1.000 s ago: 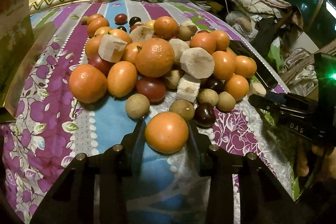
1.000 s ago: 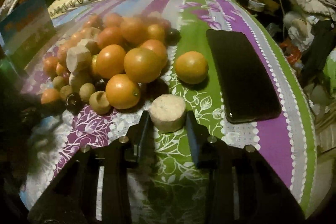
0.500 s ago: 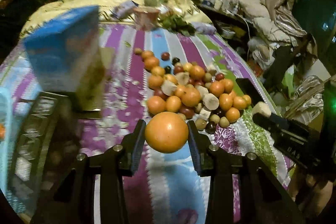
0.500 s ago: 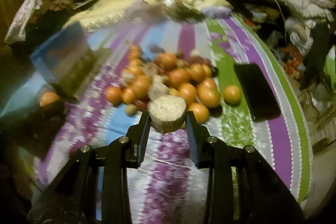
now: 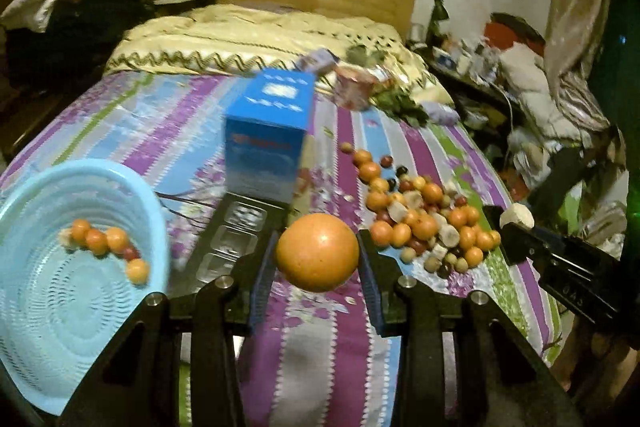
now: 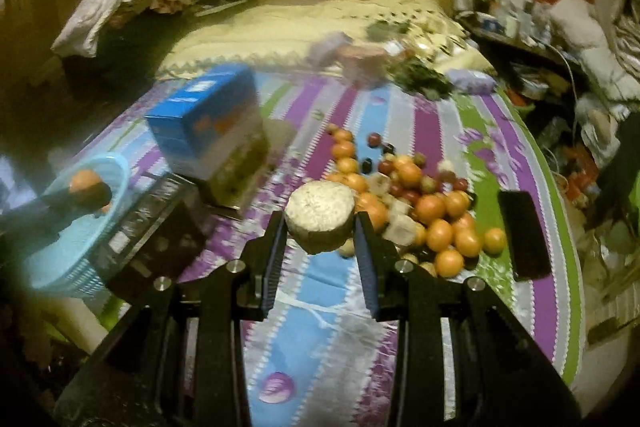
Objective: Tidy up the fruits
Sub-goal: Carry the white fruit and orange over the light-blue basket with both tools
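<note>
Bedroom clutter rings a bed [image 5: 132,115] spread with a striped purple, blue and green floral cover. At lower centre of the left wrist view, the left gripper [image 5: 318,255] is clamped on an orange [image 5: 317,251], held clear above the cover. At lower centre of the right wrist view, the right gripper [image 6: 320,223] is closed on a pale, rough-cut chunk of fruit [image 6: 320,215], also off the bed.

Judging by this, the step in hand is carrying 2 picked pieces away from the pile of fruit [image 5: 424,223], which lies right of centre in the left view. A light blue basket [image 5: 60,307] at the lower left of that view already holds a few small oranges and 1 dark red fruit, so it looks the likely goal for the orange. Next, each gripper needs to swing towards the frame's left, come over its container and open only once above the rim.

Between the pile and the basket lie a clear compartment tray [image 5: 236,235] and an upright blue box [image 5: 268,139], both close to the path. A dark phone [image 6: 524,235] lies at the right edge of the pile in the right view.
</note>
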